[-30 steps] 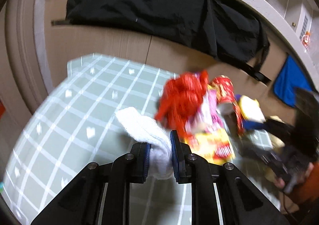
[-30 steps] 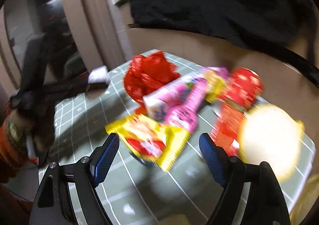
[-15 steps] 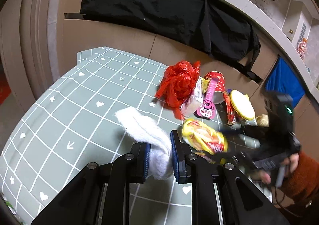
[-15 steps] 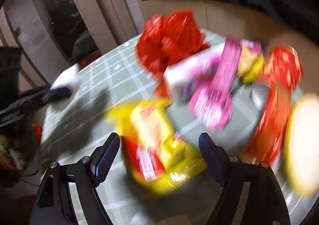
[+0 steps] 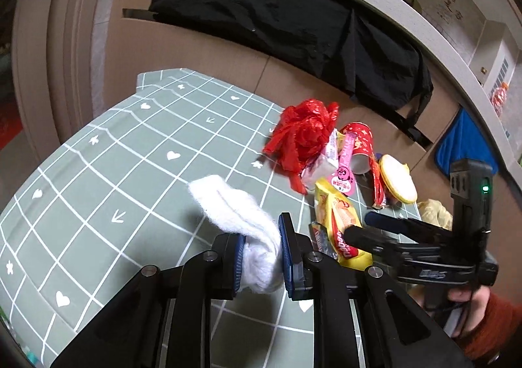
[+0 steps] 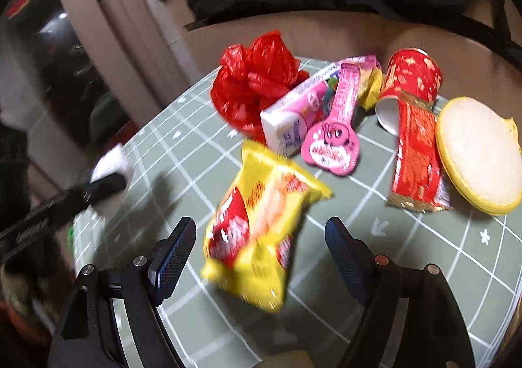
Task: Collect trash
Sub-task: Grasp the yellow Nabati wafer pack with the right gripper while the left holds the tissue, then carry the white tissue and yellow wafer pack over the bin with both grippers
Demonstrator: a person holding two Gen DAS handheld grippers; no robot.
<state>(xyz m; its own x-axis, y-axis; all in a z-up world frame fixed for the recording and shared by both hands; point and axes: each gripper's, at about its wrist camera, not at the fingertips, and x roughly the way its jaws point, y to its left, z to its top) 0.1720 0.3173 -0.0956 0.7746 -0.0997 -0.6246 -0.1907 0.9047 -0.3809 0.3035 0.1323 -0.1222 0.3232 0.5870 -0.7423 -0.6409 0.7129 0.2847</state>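
- The right gripper point(image 6: 257, 250) stands wide open with the yellow snack bag point(image 6: 261, 224) lying between its two jaws; the pads do not appear to press on it yet.
- The bag's long axis runs away from the gripper toward the far trash pile, so the jaws straddle its short width, which looks right for closing on it.
- The left gripper point(image 5: 261, 257) is nearly closed on a white wad of tissue point(image 5: 241, 221), held just above the tabletop point(image 5: 98, 172), so the right hand is both the nearer and the free one for the bag.
- Just beyond the bag, toward the far right corner of the tabletop, lie a pink wrapper point(image 6: 329, 139), a white and pink box point(image 6: 293, 117), a crumpled red plastic bag point(image 6: 254, 81), a tipped red paper cup point(image 6: 407, 84), a red wrapper point(image 6: 414, 156) and a yellow-rimmed lid point(image 6: 479, 153).
- Nothing lies between the jaws and the bag; the pink wrapper sits near its far end.
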